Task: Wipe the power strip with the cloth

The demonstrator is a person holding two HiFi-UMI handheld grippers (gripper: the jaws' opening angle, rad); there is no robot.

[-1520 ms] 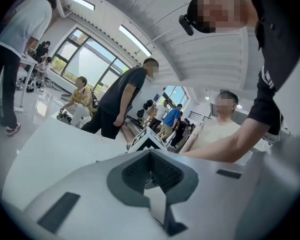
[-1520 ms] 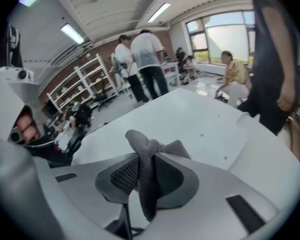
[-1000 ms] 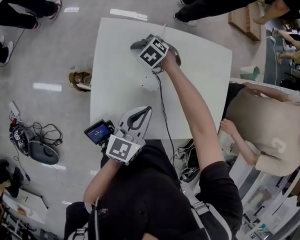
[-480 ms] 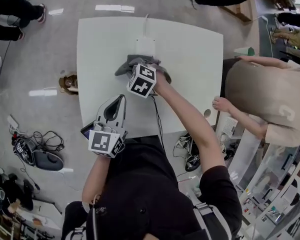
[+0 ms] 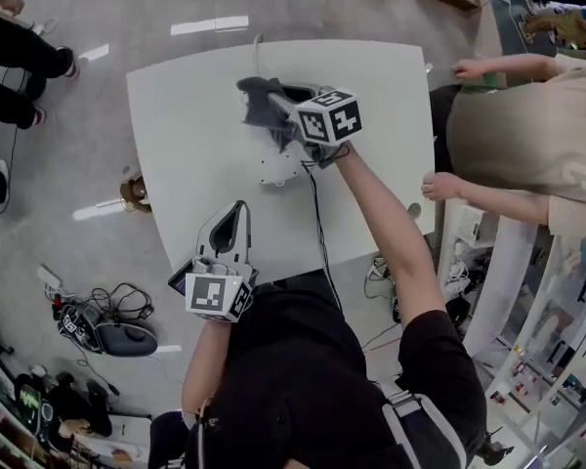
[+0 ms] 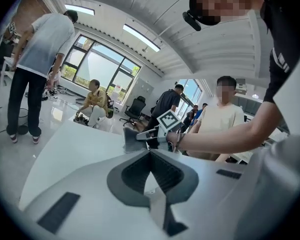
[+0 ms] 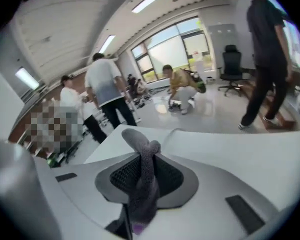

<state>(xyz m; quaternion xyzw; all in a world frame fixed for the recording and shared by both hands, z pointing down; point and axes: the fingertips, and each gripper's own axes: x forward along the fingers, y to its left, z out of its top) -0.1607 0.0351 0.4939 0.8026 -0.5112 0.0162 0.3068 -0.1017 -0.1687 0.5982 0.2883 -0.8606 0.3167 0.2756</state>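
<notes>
Cloth, grey and crumpled (image 5: 257, 99), pinched tight in my right gripper (image 5: 276, 115), hanging above the white table (image 5: 181, 145) beside the white plastic power strip (image 5: 276, 167), my left gripper (image 5: 238, 211) closed on nothing, near the table's front edge.

floor (image 5: 78, 154): glossy grey | table (image 5: 195, 154): white | windows (image 6: 97, 66): large | ceiling lights (image 6: 140, 38): strips | office chair (image 7: 231, 59): black

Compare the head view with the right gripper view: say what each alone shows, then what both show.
Head view only: the long white plastic power strip lying on the white square table, and the left gripper, shut and empty. Right gripper view only: a black office chair by the big windows. Both: the grey cloth pinched in the right gripper, over that table.
</notes>
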